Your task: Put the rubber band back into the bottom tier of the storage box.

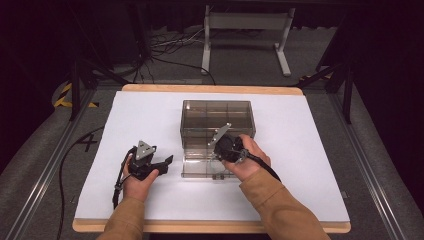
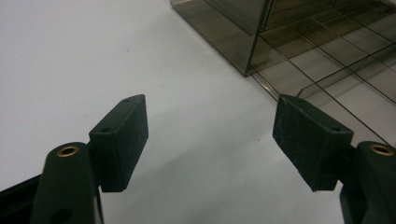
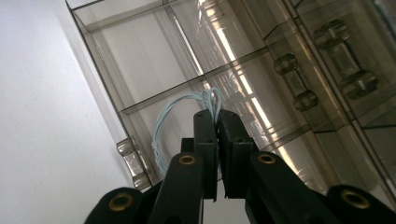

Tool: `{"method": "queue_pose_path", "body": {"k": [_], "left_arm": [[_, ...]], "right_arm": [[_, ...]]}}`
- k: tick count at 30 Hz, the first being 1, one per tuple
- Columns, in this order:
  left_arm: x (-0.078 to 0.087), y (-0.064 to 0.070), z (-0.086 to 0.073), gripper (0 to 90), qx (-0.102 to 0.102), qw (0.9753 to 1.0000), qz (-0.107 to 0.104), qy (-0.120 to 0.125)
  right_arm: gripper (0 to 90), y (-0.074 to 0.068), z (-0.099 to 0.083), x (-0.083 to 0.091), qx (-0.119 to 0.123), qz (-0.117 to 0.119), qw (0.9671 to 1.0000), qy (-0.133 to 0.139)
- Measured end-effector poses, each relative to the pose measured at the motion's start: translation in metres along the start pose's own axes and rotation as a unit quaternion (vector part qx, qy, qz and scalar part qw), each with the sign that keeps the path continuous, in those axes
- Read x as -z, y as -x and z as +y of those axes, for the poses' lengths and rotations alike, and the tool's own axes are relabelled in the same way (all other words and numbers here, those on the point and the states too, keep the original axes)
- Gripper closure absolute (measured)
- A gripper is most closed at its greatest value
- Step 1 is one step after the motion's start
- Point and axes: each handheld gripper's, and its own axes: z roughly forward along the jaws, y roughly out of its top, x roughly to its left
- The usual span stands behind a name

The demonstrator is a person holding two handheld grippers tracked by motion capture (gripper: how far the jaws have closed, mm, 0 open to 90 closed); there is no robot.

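Note:
A smoky clear compartment box (image 1: 217, 117) stands mid-table with its lid swung open toward me. My right gripper (image 1: 219, 154) hovers over the box's front part. In the right gripper view, that gripper (image 3: 217, 114) is shut on a loop of pale blue wire (image 3: 175, 112), which hangs above a compartment of the box (image 3: 187, 81). My left gripper (image 1: 167, 162) rests low over the white sheet, just left of the box. Its jaws stand wide apart with nothing between them (image 2: 210, 112), and the box corner (image 2: 252, 51) lies ahead of them to the right.
A white sheet (image 1: 140, 115) covers the wooden table. A clear latch (image 3: 130, 158) sits on the box edge, and clear hinge cylinders (image 3: 299, 79) on its far side. Beyond the table are floor cables (image 1: 170, 50) and a white frame (image 1: 245, 30).

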Motion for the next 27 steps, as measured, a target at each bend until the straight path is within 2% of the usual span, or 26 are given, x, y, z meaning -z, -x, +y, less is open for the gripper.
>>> {"method": "queue_pose_path", "body": {"k": [11, 27], "left_arm": [[0.0, 0.0, 0.0, 27.4, 0.001, 1.0, 0.0, 0.0], [0.0, 0.0, 0.0, 27.4, 0.001, 1.0, 0.0, 0.0]], "right_arm": [[86.7, 0.001, -0.003, -0.009, -0.003, 0.021, 0.9997, -0.012], [83.4, 0.007, -0.007, -0.024, 0.001, 0.026, 0.9995, -0.016]]}}
